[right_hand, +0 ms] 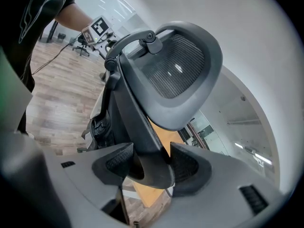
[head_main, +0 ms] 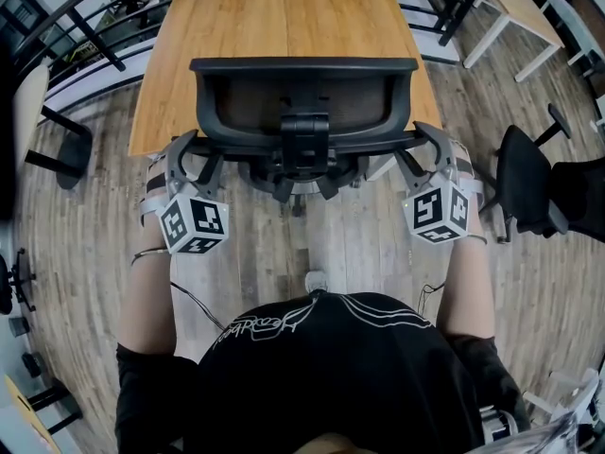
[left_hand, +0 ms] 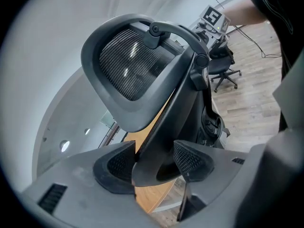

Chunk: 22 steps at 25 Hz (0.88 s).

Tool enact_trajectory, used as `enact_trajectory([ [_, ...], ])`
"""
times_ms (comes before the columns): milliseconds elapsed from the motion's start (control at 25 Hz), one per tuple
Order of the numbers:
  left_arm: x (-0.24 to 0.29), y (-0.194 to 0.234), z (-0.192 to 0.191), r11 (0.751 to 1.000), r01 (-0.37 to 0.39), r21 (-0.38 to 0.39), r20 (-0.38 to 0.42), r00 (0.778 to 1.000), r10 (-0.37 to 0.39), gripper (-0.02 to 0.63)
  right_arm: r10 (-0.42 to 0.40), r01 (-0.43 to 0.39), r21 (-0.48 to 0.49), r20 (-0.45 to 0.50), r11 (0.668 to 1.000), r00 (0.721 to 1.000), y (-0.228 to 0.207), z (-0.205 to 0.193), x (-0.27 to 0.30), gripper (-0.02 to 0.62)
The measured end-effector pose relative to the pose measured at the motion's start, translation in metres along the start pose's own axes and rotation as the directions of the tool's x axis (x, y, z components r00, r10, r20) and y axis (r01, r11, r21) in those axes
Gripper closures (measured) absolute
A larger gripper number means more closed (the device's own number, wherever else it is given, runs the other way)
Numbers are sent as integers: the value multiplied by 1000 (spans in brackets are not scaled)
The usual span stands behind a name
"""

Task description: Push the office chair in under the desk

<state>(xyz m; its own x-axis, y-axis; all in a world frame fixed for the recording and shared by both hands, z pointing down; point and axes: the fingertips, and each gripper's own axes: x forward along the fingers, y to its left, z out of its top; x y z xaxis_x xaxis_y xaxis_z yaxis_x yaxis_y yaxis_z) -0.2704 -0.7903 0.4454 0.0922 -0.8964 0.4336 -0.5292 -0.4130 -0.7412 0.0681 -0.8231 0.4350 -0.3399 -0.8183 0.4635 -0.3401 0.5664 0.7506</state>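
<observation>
A person is standing behind a black mesh office chair (head_main: 304,140), which is facing a wooden desk (head_main: 284,17). The top of its backrest (head_main: 302,97) is sitting level with the desk's near edge, and the seat appears to be partly underneath. The left gripper (head_main: 189,154) is pinching the backrest's left rim. Its ribbed fingers (left_hand: 114,163) are pressing on either side of the frame. The right gripper (head_main: 425,149) is clamping the right rim the same way. Both are holding at about the same height.

To finish the push well, both hands should probably be driving forward evenly, so that the chair is rolling straight and not swivelling on its base. Pressing low on the frame should be helping to stop the backrest from tipping. The push likely needs to be slow, because the armrests, which are hard to make out here, might be catching the desk edge. A second chair (head_main: 525,183) is standing on the floor (head_main: 359,244) to the right, well apart.
</observation>
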Motion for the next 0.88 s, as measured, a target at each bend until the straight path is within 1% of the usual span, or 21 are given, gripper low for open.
enact_trajectory([
  [200,-3,2,2,1000,0,4,-10,1000,0,358,10,-10,1,17,1000,1000,-2,2,-4,342],
  [480,7,-3,-3,1000,-12,3,-13,1000,12,357,4,-4,0,61,1000,998,2,-2,6,341],
  [680,7,-4,-2,1000,-23,-12,13,1000,23,357,-23,23,-1,63,1000,998,3,-2,6,341],
  [760,9,-6,-2,999,-20,-28,22,1000,21,355,-39,39,10,59,999,997,4,-4,6,339],
  [880,5,-10,-1,999,-1,-46,37,999,2,322,-43,41,54,50,998,998,3,-4,-1,337],
])
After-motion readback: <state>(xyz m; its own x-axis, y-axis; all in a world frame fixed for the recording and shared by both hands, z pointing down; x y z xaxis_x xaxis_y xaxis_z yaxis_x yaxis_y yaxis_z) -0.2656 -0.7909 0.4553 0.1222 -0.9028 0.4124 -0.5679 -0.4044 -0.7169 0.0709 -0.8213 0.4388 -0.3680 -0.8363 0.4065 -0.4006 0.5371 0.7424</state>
